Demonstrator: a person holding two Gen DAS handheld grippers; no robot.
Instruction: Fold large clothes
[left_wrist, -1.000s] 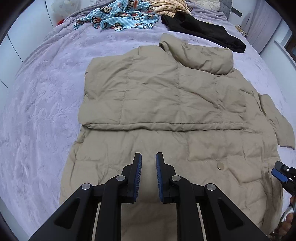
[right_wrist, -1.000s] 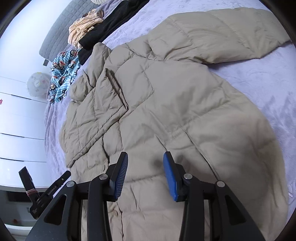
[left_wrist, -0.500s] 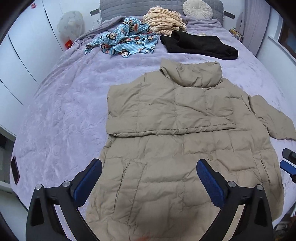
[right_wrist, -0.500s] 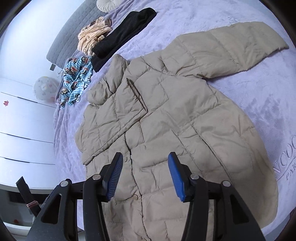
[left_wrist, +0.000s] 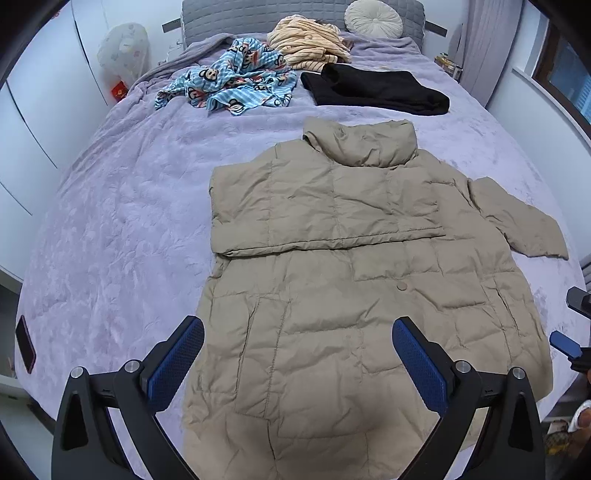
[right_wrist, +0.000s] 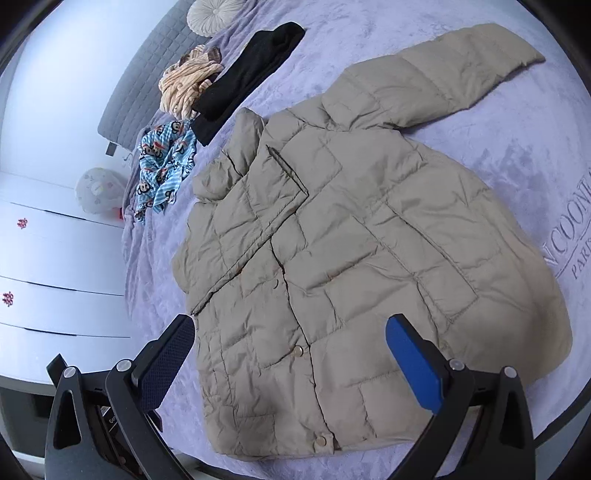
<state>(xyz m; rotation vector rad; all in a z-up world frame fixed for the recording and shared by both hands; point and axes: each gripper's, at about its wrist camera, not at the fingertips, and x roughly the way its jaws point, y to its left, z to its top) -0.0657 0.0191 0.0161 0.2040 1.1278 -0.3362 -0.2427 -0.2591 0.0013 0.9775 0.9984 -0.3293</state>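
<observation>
A beige puffer jacket lies flat on the lavender bedspread, collar toward the headboard. One sleeve is folded across its chest; the other sleeve stretches out to the side. My left gripper hovers above the jacket's hem, open wide and empty. My right gripper hangs over the hem's other side; its jaws are opening, and no fabric is caught between them. One blue pad of the right gripper shows at the left wrist view's edge.
Near the headboard lie a blue monkey-print cloth, a striped cream garment, a black garment and a round cushion. A dark phone rests at the bed's left edge. White wardrobe doors stand beside the bed.
Both grippers have lifted and drawn back from the jacket, so more of the bed shows. The left jaws went from nearly shut to wide; the right jaws widened step by step.
</observation>
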